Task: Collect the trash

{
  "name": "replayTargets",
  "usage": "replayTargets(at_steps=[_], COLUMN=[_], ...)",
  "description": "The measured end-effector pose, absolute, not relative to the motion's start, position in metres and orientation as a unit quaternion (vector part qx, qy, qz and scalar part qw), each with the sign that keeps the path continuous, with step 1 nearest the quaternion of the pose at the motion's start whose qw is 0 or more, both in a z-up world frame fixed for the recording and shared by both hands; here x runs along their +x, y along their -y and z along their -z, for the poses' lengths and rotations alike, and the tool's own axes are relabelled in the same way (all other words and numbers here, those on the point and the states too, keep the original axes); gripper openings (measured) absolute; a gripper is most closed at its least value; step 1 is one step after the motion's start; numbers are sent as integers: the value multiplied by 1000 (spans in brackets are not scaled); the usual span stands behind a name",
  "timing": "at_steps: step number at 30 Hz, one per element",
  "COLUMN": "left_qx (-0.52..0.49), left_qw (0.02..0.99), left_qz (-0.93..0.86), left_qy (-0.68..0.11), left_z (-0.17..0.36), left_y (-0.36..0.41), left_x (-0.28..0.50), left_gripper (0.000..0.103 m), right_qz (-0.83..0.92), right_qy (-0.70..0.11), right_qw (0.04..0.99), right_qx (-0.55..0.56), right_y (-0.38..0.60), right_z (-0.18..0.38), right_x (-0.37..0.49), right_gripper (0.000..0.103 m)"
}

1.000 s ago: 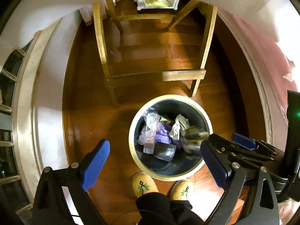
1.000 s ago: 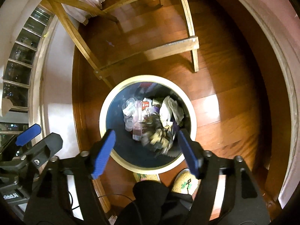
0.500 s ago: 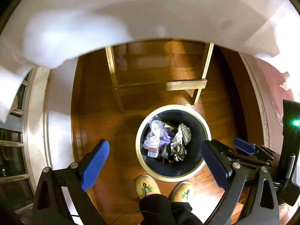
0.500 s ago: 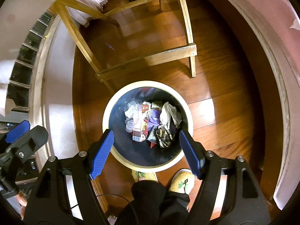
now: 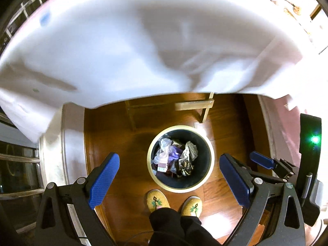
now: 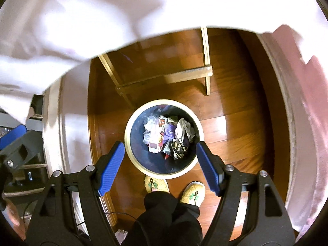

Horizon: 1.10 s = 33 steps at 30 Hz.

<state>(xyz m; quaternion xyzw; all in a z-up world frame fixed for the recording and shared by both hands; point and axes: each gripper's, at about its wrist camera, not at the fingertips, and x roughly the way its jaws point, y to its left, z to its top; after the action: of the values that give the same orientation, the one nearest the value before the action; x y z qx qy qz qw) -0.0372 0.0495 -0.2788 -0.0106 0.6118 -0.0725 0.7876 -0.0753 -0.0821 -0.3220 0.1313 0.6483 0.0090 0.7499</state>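
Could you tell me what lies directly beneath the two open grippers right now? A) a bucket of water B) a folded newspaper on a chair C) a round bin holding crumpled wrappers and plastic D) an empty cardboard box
C: the round dark bin with a pale rim stands on the wooden floor, holding wrappers and clear plastic.

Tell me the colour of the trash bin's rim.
The trash bin has a cream rim around a dark inside. It shows best in the right wrist view.

Ahead of our fingers, a blurred white cloth (image 5: 131,47) hides most of the wooden frame (image 6: 164,78), and the heaped trash (image 6: 166,137) in the bin (image 6: 128,141) buries whatever lies beneath.
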Motion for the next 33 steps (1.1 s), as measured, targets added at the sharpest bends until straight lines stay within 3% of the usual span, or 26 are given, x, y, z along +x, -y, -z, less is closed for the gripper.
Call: replayTargets(at_steps=[18,33], left_qx=[20,6], left_qw=[837,880], left_qz=[76,62], left_qy=[-541,-471], left_z=[67,-47], left_y=[-57,-68], left_x=[-47,-35], left_gripper=[99,99], right_qz=[-37,-37], right_qy=[-591,-515], right_qw=[801,852], right_qx=[88,91], right_y=[83,79], right_z=[103,-47], right_x=[-57,-40], right_gripper=[70,70])
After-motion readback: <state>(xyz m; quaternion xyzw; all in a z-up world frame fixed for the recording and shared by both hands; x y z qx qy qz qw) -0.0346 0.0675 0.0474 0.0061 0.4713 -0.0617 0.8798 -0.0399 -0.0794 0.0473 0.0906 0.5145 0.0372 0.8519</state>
